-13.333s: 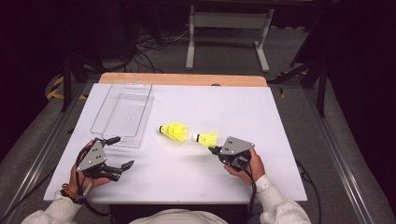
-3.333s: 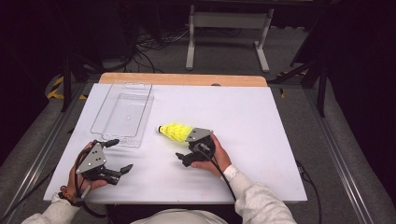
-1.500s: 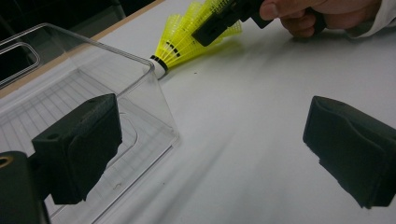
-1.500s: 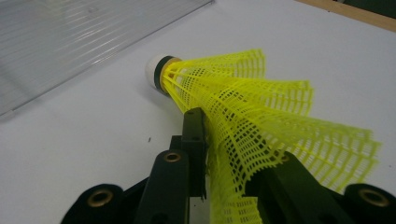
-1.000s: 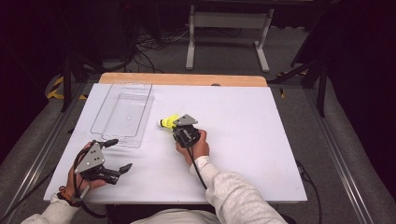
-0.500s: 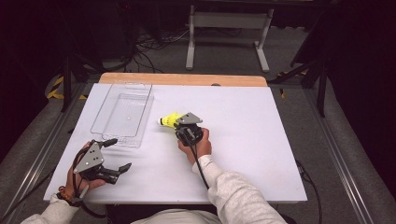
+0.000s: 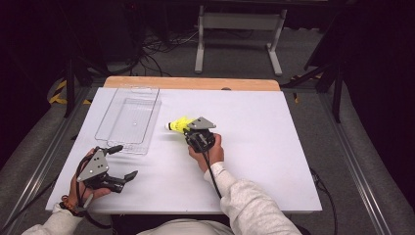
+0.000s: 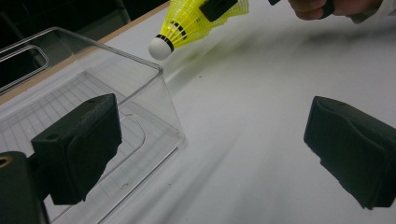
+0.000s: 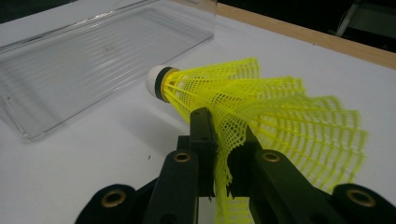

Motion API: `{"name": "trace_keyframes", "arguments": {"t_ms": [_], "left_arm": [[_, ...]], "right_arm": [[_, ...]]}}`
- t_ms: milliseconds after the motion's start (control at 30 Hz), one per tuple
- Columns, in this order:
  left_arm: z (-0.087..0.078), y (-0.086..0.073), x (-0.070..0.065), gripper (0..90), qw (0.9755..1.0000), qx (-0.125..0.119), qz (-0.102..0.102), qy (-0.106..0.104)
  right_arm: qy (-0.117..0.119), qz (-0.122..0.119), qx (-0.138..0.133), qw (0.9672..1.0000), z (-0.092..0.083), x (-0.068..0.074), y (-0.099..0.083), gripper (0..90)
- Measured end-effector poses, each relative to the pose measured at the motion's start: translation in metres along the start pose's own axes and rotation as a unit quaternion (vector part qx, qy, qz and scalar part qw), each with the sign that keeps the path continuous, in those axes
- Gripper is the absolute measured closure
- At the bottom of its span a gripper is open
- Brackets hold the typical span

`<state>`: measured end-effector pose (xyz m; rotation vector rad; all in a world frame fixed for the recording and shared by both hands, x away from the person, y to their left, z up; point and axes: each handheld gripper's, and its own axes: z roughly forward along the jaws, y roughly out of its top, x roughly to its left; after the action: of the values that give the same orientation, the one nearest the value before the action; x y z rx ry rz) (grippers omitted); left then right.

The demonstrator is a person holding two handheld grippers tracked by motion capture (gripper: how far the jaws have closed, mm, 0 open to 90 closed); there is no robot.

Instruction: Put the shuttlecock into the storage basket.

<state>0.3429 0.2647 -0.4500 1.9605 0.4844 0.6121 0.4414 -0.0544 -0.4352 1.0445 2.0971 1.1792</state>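
Carry step in hand: my right hand-held gripper is clamped on the yellow shuttlecock by its mesh skirt, held clear of the worktop, cork pointing ahead toward the clear tray. Left hand-held gripper sits released, idle. Next, I reckon: move over the tray just ahead-left, then release.

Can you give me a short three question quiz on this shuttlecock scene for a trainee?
1. True or false: the right gripper is shut on the yellow shuttlecock.
2. What stands closest to the shuttlecock's white tip? A) clear plastic tray B) wooden table edge C) left gripper
3. How do the left gripper's jaws stand?

Key: 1. True; the jaws pinch its mesh skirt. 2. A. 3. Wide apart, with nothing between them.
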Motion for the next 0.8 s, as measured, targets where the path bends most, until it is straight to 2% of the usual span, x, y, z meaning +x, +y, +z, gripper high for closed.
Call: {"name": "trace_keyframes", "arguments": {"t_ms": [233,800], "left_arm": [[-0.001,0.001,0.000,5.0,1.0000,-0.003,-0.001,0.003],[-0.002,0.001,0.001,5.0,1.0000,-0.004,-0.004,0.005]], "right_arm": [[0.001,0.007,-0.011,0.9999,-0.007,-0.004,0.003,84.5],[0.012,0.008,-0.030,0.9995,-0.018,-0.007,0.012,84.6]]}}
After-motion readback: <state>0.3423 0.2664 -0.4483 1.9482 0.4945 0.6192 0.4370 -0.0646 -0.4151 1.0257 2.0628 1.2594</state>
